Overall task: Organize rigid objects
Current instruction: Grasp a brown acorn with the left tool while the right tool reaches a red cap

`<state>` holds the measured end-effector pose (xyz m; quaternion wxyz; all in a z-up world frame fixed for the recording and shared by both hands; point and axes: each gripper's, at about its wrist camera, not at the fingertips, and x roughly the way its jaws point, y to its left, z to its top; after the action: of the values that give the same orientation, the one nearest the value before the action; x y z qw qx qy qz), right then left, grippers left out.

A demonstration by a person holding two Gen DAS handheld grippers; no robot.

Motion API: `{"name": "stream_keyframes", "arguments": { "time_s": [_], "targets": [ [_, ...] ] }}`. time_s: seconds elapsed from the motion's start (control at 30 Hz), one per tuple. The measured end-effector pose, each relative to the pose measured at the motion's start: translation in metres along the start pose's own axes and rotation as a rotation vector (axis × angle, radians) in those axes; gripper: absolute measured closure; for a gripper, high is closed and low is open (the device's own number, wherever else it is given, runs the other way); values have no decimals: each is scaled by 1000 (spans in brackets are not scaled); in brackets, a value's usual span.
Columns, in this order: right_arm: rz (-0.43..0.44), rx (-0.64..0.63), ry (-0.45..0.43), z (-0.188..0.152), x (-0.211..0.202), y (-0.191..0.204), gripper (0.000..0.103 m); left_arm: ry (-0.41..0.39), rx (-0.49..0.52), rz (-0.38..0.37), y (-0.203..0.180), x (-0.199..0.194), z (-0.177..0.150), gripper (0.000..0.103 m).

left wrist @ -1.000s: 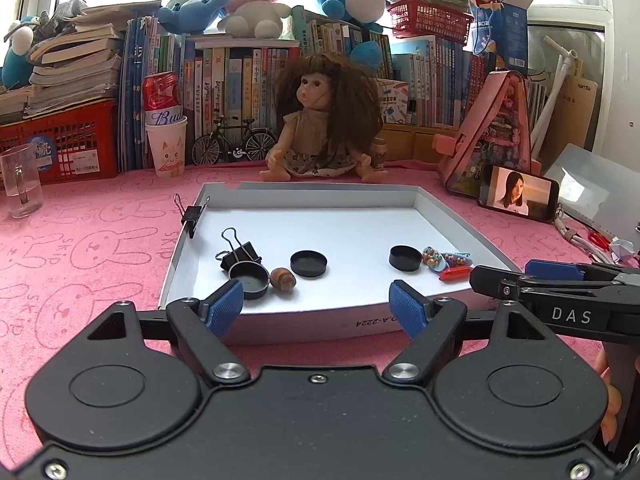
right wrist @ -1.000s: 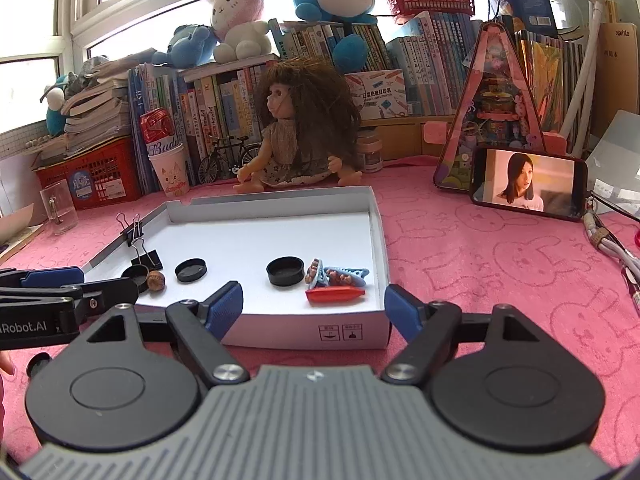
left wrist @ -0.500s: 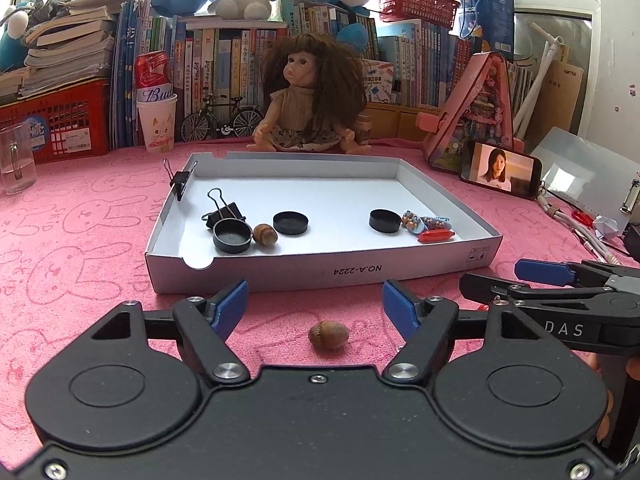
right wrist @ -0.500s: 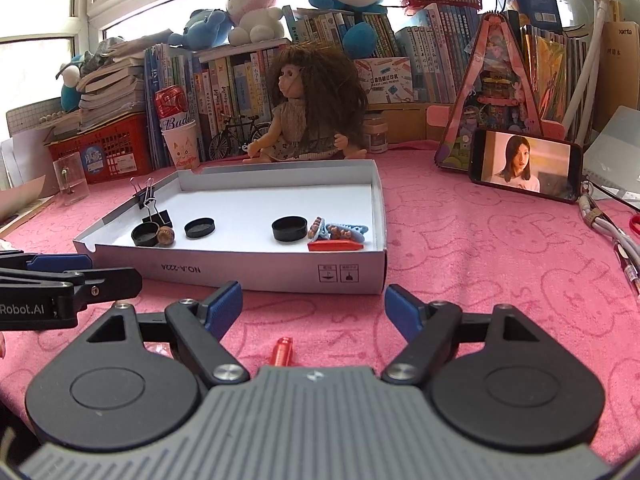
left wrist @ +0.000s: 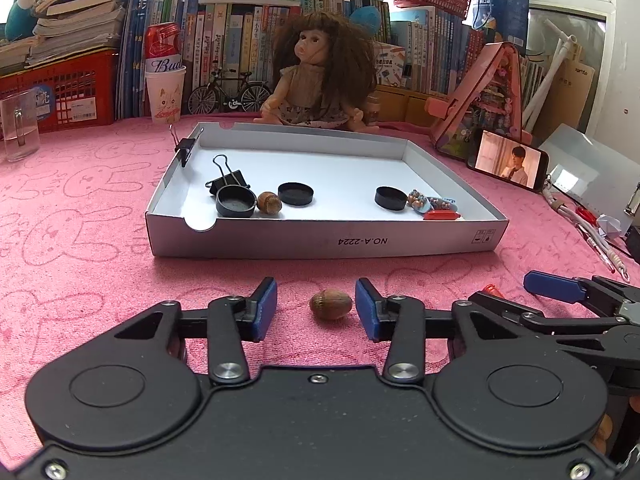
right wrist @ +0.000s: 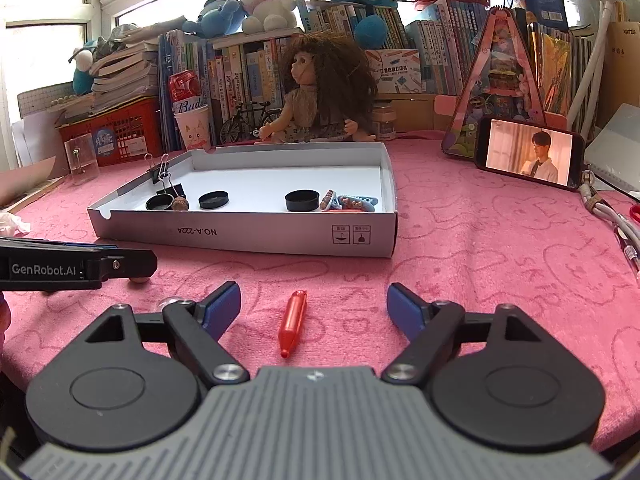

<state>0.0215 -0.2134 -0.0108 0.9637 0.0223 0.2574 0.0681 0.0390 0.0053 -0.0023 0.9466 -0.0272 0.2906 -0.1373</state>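
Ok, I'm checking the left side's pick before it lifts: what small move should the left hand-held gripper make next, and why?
Probably finish closing. The left hand-held gripper has just been closing, and the acorn lies on the pink cloth between its blue pads, with gaps showing on both sides, so nothing is gripped yet. Once pinched, it could go into the white tray, beside the acorn already there.

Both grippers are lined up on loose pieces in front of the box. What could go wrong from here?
1. The acorn is round and sits nearer the left gripper's right pad; the jaws have just been closing, and an off-centre squeeze may roll it out.
2. The red piece lies lengthwise between the right gripper's open jaws; it is thin and may tilt or slip.
3. The two grippers work close together and may collide.
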Motion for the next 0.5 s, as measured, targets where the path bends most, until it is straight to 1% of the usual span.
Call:
{"name": "stream_keyframes", "arguments": {
  "time_s": [0.03,0.07,0.13,0.23,0.3,0.4,0.5],
  "targets": [
    [0,-4,-2,-1,-2,0,15,1,1,-3,-1,0,-1,70],
    [0,-8,-5,-2,-5,0,15,0,4,-8,-2,0,-2,72],
    [-3,-20,-15,-6,-10,0,15,-4,15,-14,-5,0,-3,78],
    [-17,-38,-40,-12,-18,0,16,-4,29,-15,-9,1,-4,81],
    [-17,-51,-41,-14,-20,0,21,-4,33,-13,-11,1,-5,82],
    [-19,-69,-41,-18,-23,0,24,-5,32,-12,-12,0,-6,82],
    [-32,-89,-47,-20,-25,1,26,-5,32,-12,-12,0,-6,82]
  ]
}}
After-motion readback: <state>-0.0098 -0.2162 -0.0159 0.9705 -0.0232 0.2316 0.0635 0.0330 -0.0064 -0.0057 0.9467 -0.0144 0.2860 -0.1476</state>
